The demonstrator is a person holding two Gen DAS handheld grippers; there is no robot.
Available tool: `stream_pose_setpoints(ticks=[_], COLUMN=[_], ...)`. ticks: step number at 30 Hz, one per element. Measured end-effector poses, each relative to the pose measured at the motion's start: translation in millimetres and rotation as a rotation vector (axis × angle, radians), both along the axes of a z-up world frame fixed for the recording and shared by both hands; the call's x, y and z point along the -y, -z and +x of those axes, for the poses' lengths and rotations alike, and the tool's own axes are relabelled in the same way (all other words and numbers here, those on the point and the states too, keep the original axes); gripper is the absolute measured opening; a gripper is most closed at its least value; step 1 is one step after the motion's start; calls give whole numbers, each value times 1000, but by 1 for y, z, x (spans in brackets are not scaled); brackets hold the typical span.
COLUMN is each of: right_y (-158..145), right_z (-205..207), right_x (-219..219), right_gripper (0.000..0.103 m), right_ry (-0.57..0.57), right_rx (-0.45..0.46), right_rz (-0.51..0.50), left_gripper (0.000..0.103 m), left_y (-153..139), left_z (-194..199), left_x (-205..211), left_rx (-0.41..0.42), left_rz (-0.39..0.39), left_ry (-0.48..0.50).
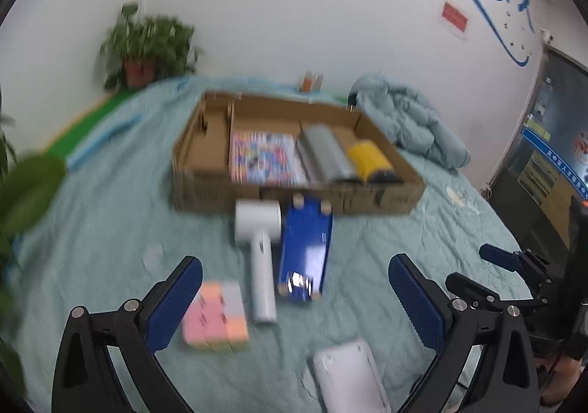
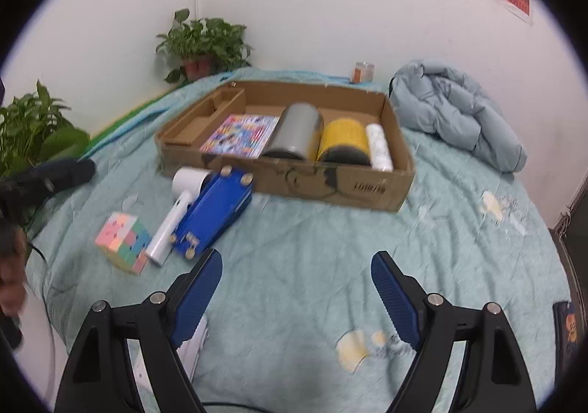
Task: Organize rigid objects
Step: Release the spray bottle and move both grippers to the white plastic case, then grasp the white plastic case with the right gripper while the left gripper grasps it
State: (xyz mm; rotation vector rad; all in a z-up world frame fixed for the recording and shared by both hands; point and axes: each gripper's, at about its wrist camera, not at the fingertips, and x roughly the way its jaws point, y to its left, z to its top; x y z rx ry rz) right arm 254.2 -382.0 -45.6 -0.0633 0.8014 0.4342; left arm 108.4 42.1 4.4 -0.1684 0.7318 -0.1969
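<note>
Okay, box [image 2: 330, 189] holds book, three cans; cube [image 2: 123, 242], dryer [image 2: 176, 214], blue toy [image 2: 217, 216] wait beside it; both claws [image 1: 294, 302] [image 2: 296, 295] spread, empty.

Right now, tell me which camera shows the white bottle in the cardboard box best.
The right wrist view. There the white bottle lies in plain sight at the box's right end, beside the yellow can. The left wrist view is blurred and shows no white bottle; past the yellow can only the box wall appears.
</note>
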Motion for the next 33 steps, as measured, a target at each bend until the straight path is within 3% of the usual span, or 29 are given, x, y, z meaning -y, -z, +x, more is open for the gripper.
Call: stream_pose_setpoints(ticks=[3,9,10,11,12,13,14,15,16,17,18,20,22,25,30,33], right_y=[14,26,27,29,32,36,38,41,43,44,44,46,48,55,68,77], right_z=[-11,-22,-25,-27,-28,-29,-30,-32,-34,-37,-41,-46,-52,-64,-88,-90], right_x=[-12,-29,-29,-30,-30,-30,-30,-29,-27,-26,-23,-23,-26,-36,-59,-67], right_gripper=[83,80,73,48,40,40,41,50,63,90,96,96,96,96,96,96], right_ry=[-27,-95,-111,-120,-135,-162,-183,-203,-217,-228,-242,-278,-317,-379,-471,-471], right_rx=[-29,-57,-56,-54,-67,-85,-97,-105,-105,-96,-79,-80,-98,-140,-170,-199], right_rz=[-14,2,14,17,16,34,57,83,99,114,138,166,186,203,185,182], left_gripper=[102,102,102,102,99,86,77,55,45,45,45,56,92,94,92,82], left_y=[24,30,34,36,39,43,46,49,52,56,59,65,69,71,88,98], left_z=[-9,-9,-8,-3,0,-2,4,2,3,4,5,5,3,-4,-9,-9], left_x=[5,-1,-1,0,-1,-1,-3,-4,-6,-7,-8,-7,-8,-5,10,27], left_rx=[-34,-52,-63,-73,-86,-97,-102,-110,-120,-132,-145,-163,-182,-208,-328,-374], left_rz=[68,92,99,104,106,103,98,85,77,71,70,74,71,10,-138,-132], left_ry=[-55,-89,-84,-78,-70,-65,-64,-70,-75,-78,-72,-39,-30,34,132,175])
